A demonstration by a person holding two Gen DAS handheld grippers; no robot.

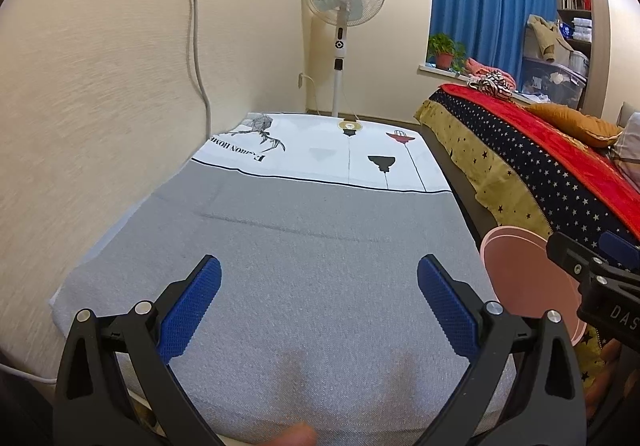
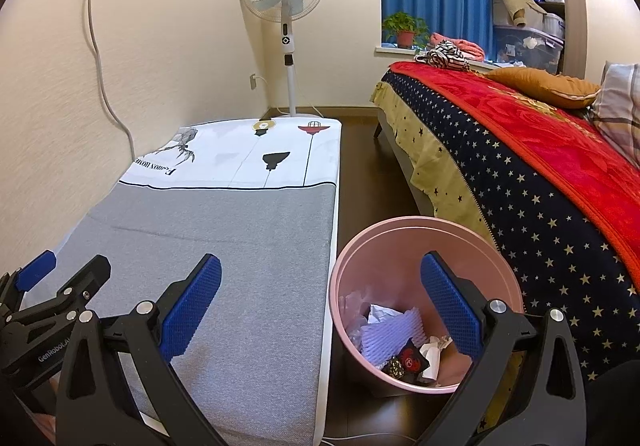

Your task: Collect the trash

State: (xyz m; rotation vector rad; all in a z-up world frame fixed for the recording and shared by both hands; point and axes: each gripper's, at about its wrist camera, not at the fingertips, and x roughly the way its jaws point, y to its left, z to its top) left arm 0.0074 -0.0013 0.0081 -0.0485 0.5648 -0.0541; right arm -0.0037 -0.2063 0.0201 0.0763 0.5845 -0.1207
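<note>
A pink trash bin (image 2: 400, 242) stands on the dark floor between the low table and the bed; crumpled paper, white foam wrap (image 2: 386, 334) and dark wrappers (image 2: 404, 362) lie inside it. My right gripper (image 2: 320, 300) hovers open over the table's right edge and the bin's left rim, holding nothing. My left gripper (image 1: 319, 300) is open above the grey cloth (image 1: 320, 246), also holding nothing. In the left wrist view the bin (image 1: 520, 270) shows at the right, partly behind the right gripper's body. The left gripper's body appears at the lower left of the right wrist view.
The low table (image 2: 240, 222) carries a grey and white printed cloth and runs along the left wall. A bed (image 2: 540, 174) with a starred cover and red blanket fills the right. A standing fan (image 2: 286, 6) is at the far end. A cable (image 2: 100, 58) hangs on the wall.
</note>
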